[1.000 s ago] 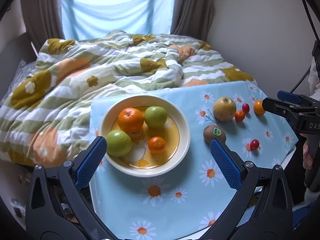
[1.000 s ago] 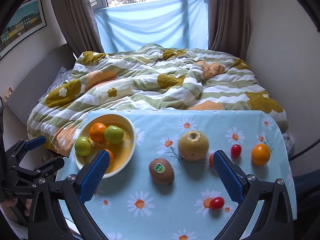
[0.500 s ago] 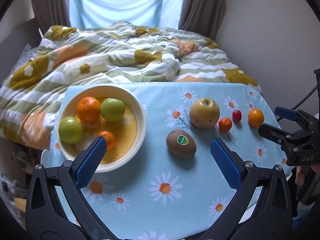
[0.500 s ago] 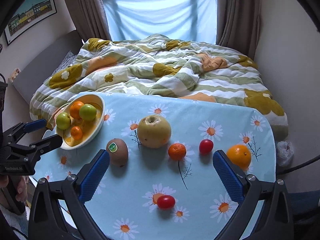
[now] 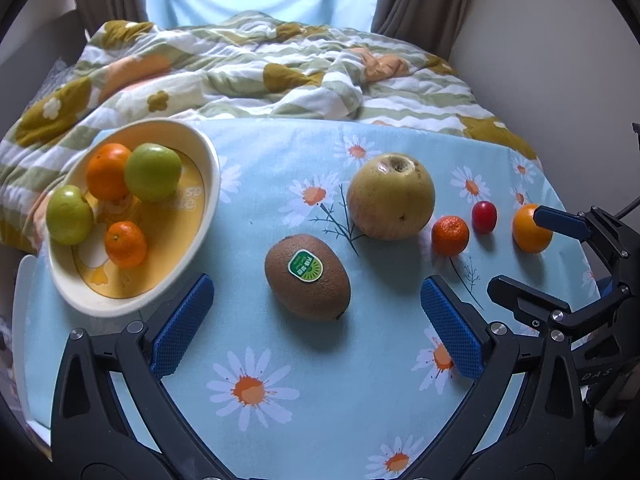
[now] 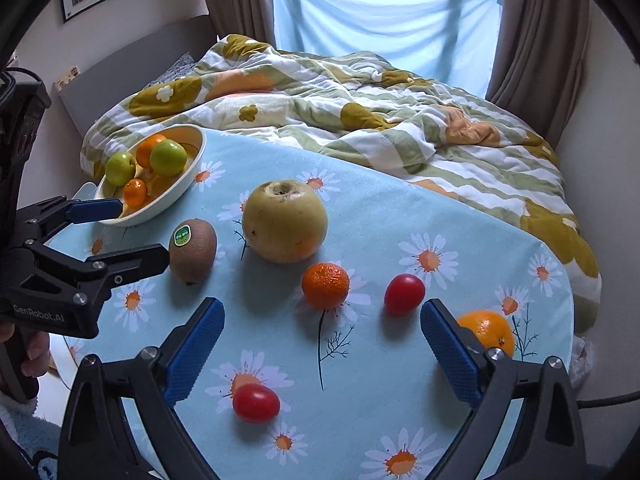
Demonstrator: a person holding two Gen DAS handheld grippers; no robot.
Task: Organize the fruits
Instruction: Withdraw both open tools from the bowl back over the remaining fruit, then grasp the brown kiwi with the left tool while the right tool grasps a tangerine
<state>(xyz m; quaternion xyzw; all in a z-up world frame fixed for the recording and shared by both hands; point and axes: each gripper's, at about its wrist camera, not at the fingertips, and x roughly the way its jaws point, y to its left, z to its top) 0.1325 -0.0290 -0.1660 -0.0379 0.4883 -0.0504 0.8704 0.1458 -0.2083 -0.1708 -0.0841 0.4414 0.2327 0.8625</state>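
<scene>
A cream bowl (image 5: 202,216) at the table's left holds two green apples, an orange and a mandarin. On the daisy cloth lie a kiwi (image 5: 307,276), a big yellow pear (image 5: 390,196), a mandarin (image 6: 325,285), two cherry tomatoes (image 6: 404,294) (image 6: 256,402) and an orange (image 6: 488,332). My left gripper (image 5: 316,279) is open just above the cloth, and the kiwi sits between its fingers untouched. My right gripper (image 6: 320,305) is wide, its jaws closing. The mandarin and one tomato lie just ahead of its fingers, and nothing presses on the pads.
A bed with a rumpled striped quilt (image 6: 360,112) runs along the table's far edge. The wall is close on the right, and curtains (image 6: 532,28) hang behind. A person's hand (image 6: 36,354) holds the left gripper's handle at the table's left side.
Both grippers have come down closer to the table. The left one slid right from over the bowl to the kiwi. The right one shifted right toward the mandarin and tomatoes and rolled.
</scene>
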